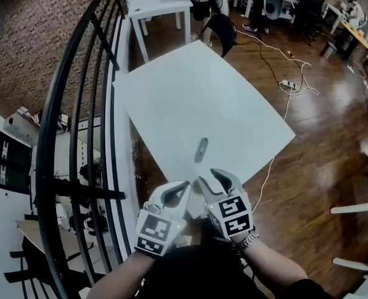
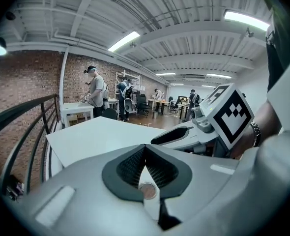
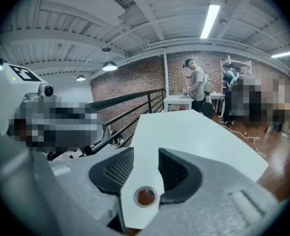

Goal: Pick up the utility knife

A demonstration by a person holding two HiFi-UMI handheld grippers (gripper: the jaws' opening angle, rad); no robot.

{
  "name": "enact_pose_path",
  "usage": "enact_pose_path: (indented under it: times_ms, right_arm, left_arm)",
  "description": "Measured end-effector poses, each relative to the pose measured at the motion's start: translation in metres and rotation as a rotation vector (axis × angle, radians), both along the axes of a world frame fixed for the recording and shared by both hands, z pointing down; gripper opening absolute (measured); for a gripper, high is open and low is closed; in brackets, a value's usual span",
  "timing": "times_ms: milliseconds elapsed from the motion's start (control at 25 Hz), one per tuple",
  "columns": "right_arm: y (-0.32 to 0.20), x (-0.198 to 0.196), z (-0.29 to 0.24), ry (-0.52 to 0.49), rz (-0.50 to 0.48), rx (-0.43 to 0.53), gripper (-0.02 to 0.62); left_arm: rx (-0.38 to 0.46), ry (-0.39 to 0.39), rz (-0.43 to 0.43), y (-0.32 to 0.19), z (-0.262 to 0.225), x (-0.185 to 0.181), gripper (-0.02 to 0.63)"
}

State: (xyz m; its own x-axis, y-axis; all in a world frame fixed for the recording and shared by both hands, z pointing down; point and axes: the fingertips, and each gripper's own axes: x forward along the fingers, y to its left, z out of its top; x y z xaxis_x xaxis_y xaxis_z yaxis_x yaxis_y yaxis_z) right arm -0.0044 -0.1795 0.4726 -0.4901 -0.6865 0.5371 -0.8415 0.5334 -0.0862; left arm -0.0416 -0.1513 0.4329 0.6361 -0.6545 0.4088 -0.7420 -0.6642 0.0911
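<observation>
Hovering short of knife (image 1: pixel 201 149), right gripper (image 1: pixel 208 176) gaping empty, left gripper (image 1: pixel 186 185) closed; judging it light, rigid, best pinched mid-handle.

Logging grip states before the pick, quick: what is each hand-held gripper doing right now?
Left hand-held gripper: shut, empty.
Right hand-held gripper: open, nothing between its jaws; the utility knife lies on the table.

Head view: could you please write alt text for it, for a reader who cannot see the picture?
A grey utility knife lies on a white table, just beyond two handheld tools at its near edge. The right tool is open and empty; the left tool is shut. A black railing runs along the left.
</observation>
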Motion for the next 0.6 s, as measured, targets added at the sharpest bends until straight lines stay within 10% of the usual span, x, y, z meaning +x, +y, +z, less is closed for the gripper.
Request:
enact_pose_path:
  times_ms: [600]
  right_arm:
    - [-0.085,0.006,0.1,0.071,0.031,-0.162,0.231]
  left_arm:
    - [-0.122,-0.009,-0.105,-0.065,0.048,0.008,0.017]
